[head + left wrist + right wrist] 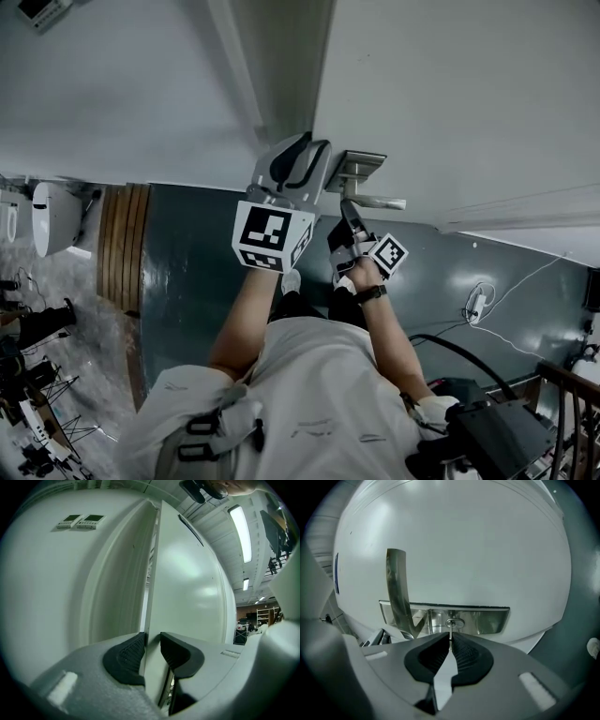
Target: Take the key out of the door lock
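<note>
- Two grippers, one in each hand, show together only in the head view. The left gripper [300, 150] is just left of the plate [354, 167], and the right gripper [349, 217] is just on the person's side of it.
- Each gripper bears one cube, two in all: a large one [272, 236] on the left and a smaller one [388, 253] on the right.
- Only the right gripper view shows that gripper's hold. The right gripper [450, 637] has its jaws narrow, pinched on the one key [450, 633].
- The key stands edge-on between the pads [465, 656], its far end seated in the keyhole [454, 622] at the middle of the plate [490, 620].
- Only the left gripper view shows the other hold. The left gripper [152, 645] has its jaws fairly wide and clamped on the free edge of the door [187, 583], one pad on each face.
- One handle [397, 585] rises from the plate's left end in the right gripper view. In the head view it [377, 201] juts right from the plate, just beside the right gripper.
- The door [450, 94] fills the space above and to the right of the plate in the head view, and lies all round the plate in the right gripper view.
- Farthest off, the left gripper view alone takes in two wall panels [80, 521] beyond the door's edge and two strip lights [240, 524] overhead.
</note>
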`<state>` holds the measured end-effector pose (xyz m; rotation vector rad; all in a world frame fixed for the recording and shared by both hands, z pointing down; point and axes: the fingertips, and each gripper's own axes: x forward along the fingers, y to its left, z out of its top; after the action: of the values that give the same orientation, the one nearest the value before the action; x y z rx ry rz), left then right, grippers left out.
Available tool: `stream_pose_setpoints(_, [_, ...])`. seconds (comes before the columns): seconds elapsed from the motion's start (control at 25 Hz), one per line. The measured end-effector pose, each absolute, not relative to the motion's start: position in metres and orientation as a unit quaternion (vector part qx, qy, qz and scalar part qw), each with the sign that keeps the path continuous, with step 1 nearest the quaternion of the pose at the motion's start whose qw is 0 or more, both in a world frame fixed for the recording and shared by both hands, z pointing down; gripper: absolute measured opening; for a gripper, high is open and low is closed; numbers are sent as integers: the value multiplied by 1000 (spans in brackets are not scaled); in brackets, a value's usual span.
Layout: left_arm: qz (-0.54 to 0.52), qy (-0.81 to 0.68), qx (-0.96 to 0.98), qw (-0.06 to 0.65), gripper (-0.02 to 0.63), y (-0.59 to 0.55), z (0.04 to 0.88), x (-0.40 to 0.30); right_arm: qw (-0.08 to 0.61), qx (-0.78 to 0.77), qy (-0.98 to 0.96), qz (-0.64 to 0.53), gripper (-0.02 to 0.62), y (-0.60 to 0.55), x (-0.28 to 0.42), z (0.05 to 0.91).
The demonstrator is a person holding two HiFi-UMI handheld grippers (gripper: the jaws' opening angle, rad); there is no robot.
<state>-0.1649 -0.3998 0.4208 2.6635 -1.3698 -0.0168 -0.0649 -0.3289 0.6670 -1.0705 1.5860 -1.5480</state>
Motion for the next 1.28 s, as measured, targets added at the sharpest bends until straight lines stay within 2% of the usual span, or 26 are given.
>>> stream_pose_setpoints(0.44, [-4,-461,885,67,112,-396,422,-162,343,-424,604,-581,26,-318,-62,666])
stream_pose_setpoints(0.76, [-13,-463,885,55,100,-394,423,-162,324,-451,584,-592,26,-217,-55,691])
stream_pose_setpoints(1.0, [-16,-467,884,24,89,-367,412,-170,254,-496,697,-451,26,-216,-22,600])
stream_pose_setpoints(1.28, [21,-506,861,41,63,-275,436,-162,172,-532,781,-280,26,-194,14,515])
